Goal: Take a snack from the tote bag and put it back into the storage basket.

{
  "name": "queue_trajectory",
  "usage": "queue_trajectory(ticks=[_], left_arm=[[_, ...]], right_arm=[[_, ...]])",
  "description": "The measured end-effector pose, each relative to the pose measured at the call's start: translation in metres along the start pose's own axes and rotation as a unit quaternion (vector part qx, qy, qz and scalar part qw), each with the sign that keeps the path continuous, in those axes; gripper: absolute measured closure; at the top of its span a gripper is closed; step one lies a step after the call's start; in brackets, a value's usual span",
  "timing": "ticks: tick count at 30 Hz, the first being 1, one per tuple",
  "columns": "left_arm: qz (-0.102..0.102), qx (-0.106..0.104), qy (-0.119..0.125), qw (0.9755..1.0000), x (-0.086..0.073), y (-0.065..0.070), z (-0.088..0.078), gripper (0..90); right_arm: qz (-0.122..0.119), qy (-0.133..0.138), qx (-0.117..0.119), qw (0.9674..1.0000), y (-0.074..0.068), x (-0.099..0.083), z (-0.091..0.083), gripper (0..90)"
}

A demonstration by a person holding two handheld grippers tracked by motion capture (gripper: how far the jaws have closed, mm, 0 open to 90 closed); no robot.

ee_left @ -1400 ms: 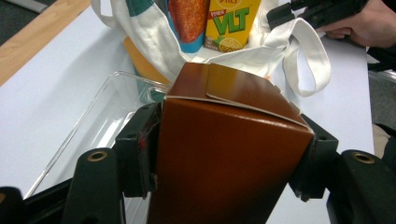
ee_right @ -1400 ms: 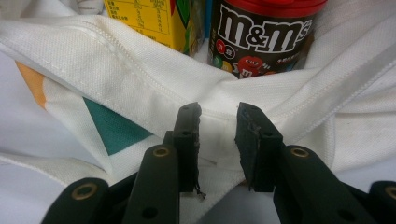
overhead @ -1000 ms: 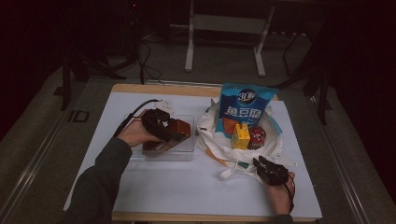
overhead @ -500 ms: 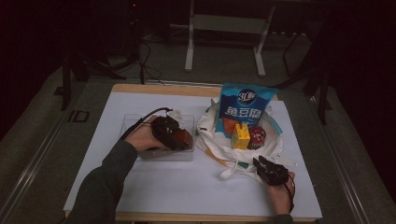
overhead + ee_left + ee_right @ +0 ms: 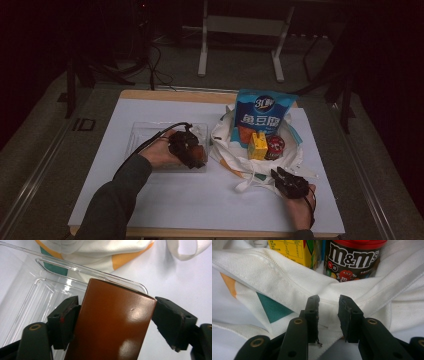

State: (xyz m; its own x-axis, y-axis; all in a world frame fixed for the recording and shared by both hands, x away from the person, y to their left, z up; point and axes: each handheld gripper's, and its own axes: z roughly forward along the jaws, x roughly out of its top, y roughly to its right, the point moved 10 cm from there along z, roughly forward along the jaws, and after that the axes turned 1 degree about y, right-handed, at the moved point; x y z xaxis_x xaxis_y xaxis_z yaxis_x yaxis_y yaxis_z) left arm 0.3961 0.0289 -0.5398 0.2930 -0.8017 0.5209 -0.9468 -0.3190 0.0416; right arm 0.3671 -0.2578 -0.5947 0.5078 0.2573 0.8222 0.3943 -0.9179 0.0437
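Brown glossy card, smooth but for one small dent and patches of glare: the box [image 5: 110, 325], standing slanted at the corner of the clear tray [image 5: 37, 297] nearest the bag [image 5: 226, 145]. Hiding its own base, so not showing whether it is resting on the tray floor.

Letting go now. Left claw [image 5: 116, 301] having just been opening, with the box between the jaws: one jaw lying against the box's side, the other parted from it by a thin gap, so gripping nothing.

Reading the step as unpacking the bag into the tray, with this item nearly placed. Calling next for drawing the left claw straight back without snagging or tipping the box. Then reaching across to the bag for another item, perhaps the yellow carton [image 5: 257, 146] or the candy tub [image 5: 354, 257].

Right claw [image 5: 329, 298] sitting at the bag's near hem, jaws partly apart with white cloth in the gap. Pinching the cloth or merely lying on it: not showing clearly enough to tell.
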Motion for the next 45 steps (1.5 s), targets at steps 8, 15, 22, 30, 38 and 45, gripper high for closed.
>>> queue_trajectory(ticks=[8,15,22,30,38,45], left_arm=[[-0.006,0.009,0.018,0.9998,0.006,-0.001,-0.007,17.5],[-0.01,0.022,0.046,0.9987,0.013,-0.002,-0.018,17.7],[-0.014,0.026,0.075,0.9968,0.02,-0.001,-0.027,20.5],[-0.019,0.015,0.111,0.9935,0.031,0.002,-0.035,23.5],[-0.026,0.009,0.128,0.9914,0.038,0.003,-0.036,21.7],[-0.021,0.016,0.141,0.9897,0.044,0.003,-0.04,20.5]], right_arm=[[0.0,0.0,0.0,1.0,0.0,0.0,0.0,69.6],[0.0,0.0,0.0,1.0,0.0,0.0,0.0,69.6],[0.0,0.0,0.0,1.0,0.0,0.0,0.0,69.6],[0.002,0.001,0.001,1.0,0.0,0.0,0.0,69.5],[0.004,0.001,0.003,1.0,0.0,0.0,0.0,69.6],[0.003,0.001,0.002,1.0,0.0,0.0,0.0,69.5]])
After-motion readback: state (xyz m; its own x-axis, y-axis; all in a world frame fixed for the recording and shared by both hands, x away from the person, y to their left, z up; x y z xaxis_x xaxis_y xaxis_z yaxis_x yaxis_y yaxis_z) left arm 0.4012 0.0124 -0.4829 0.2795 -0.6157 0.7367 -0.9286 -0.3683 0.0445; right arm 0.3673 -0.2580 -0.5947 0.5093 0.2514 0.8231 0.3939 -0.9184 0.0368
